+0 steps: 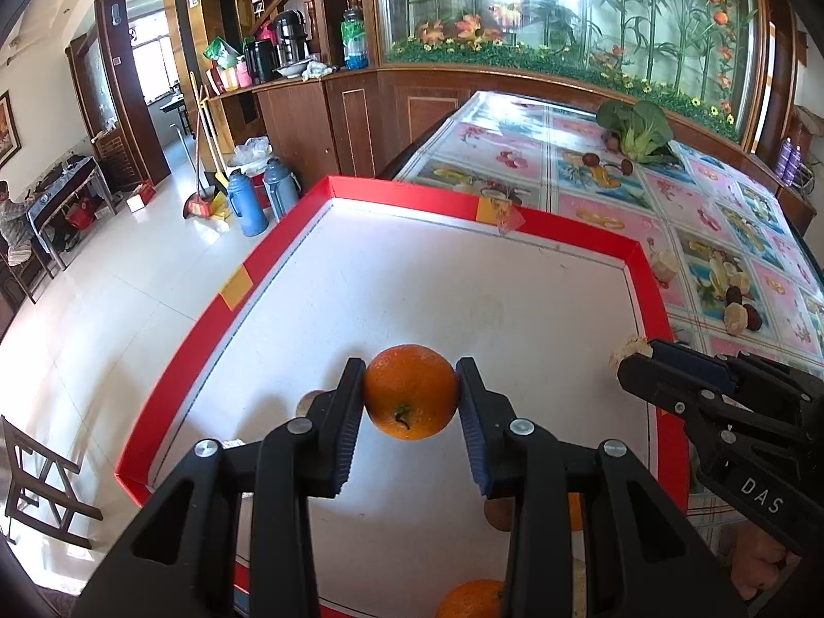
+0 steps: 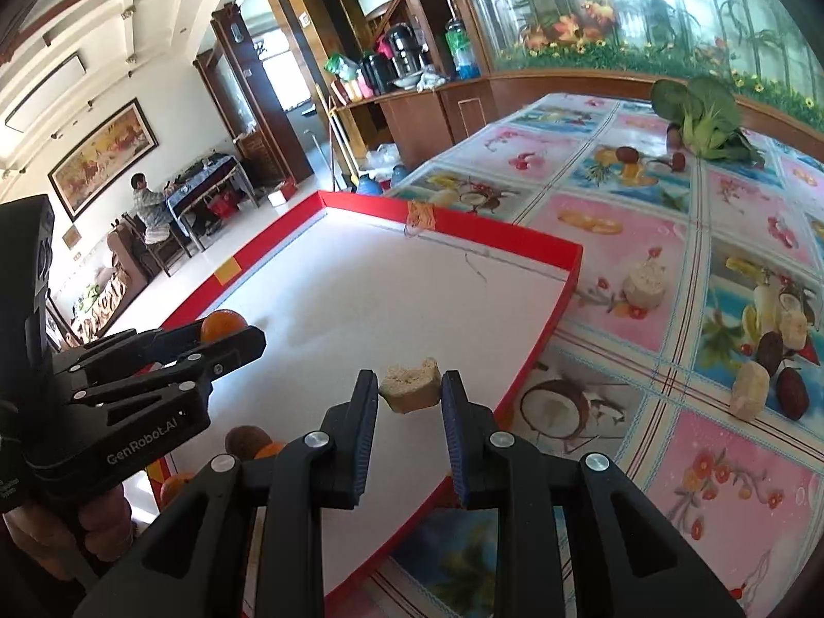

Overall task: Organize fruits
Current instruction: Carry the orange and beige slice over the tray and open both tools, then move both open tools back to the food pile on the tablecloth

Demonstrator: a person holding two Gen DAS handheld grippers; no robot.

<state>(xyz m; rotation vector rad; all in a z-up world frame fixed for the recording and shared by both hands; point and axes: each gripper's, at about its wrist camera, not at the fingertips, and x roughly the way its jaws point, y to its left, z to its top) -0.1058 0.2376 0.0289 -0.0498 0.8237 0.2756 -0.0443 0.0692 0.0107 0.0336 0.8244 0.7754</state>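
Your left gripper clamps an orange above the red-rimmed tray; your right gripper pinches a crumbly pale chunk near the tray's right edge. Squeeze harder and the chunk may break; release high and the orange may roll.

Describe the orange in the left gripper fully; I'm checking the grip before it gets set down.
The orange is round, bright, glossy and finely dimpled, its dark stem end facing the camera. The left gripper pinches it at its sides between blue ribbed pads, above the white floor of the red-rimmed tray. Only the pads seem to touch it.
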